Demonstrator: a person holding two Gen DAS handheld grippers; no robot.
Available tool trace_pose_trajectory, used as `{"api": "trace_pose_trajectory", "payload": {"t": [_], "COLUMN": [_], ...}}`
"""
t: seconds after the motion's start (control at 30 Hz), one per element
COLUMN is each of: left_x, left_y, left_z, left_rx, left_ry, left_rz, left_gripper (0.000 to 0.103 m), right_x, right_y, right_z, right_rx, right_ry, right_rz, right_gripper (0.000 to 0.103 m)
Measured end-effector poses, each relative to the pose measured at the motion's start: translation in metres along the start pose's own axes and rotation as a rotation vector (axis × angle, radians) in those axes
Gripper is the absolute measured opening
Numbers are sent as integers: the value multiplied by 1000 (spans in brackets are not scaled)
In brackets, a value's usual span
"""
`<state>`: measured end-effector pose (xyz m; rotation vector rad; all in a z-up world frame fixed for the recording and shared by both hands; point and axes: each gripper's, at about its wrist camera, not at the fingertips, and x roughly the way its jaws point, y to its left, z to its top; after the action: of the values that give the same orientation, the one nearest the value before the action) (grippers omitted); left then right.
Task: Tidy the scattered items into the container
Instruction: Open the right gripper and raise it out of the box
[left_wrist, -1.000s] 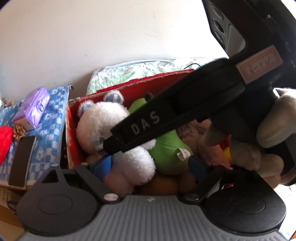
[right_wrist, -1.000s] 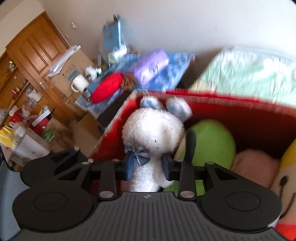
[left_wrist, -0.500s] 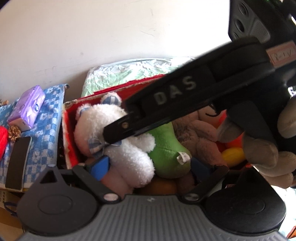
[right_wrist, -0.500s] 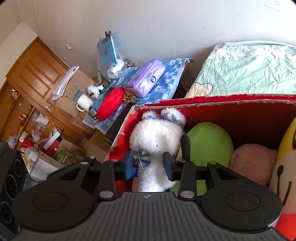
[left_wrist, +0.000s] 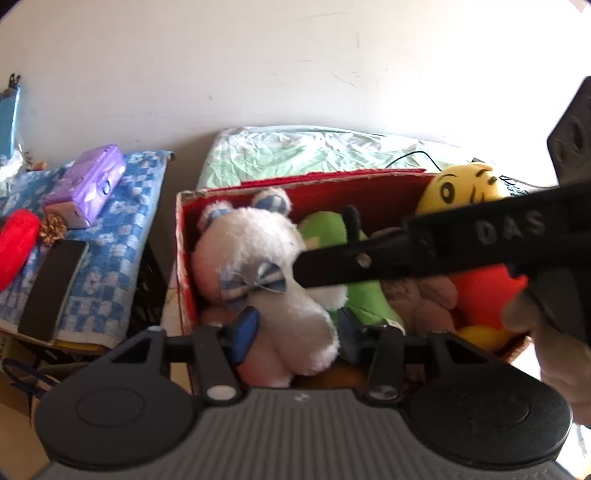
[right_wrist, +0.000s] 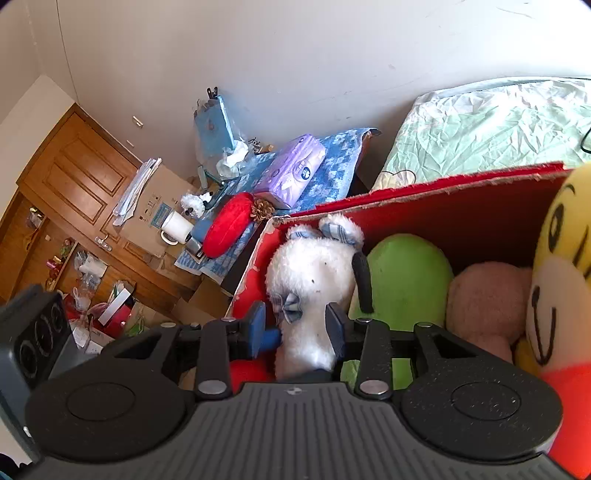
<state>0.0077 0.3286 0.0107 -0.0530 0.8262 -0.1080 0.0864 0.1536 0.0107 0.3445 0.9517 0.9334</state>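
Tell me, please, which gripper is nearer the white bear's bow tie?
Right. The right gripper straddles the bow tie; the left gripper, jaws just closed on the white bear, sits lower at its legs.

place: home bedroom | signs: bed (right_wrist: 491, 129), wooden door (right_wrist: 74, 177)

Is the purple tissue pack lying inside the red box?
No, the purple tissue pack lies on the blue checked cloth beside the red box, not in it.

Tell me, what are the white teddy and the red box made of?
The white teddy looks like soft fluffy plush: its surface is fuzzy all over. The red box seems to be cardboard with a matte red finish: its torn top edge shows brown.
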Motion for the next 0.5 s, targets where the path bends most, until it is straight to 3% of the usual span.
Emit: {"api": "trace_pose_trajectory", "payload": {"t": [0.27,0.5], "left_x": [5,1], "left_y": [-3,-9], "left_z": [4,-2], "left_rx": [-16,-20], "left_ry": [-10,-19], "left_rz": [42,54], "left_gripper": [38,40], "right_x": [-15,-21], "right_y": [-1,1], "right_z": [-5,-13], "right_rx": [40,34], "right_ry": [-61,-68], "right_rz": [5,3], "right_gripper": [40,41]}}
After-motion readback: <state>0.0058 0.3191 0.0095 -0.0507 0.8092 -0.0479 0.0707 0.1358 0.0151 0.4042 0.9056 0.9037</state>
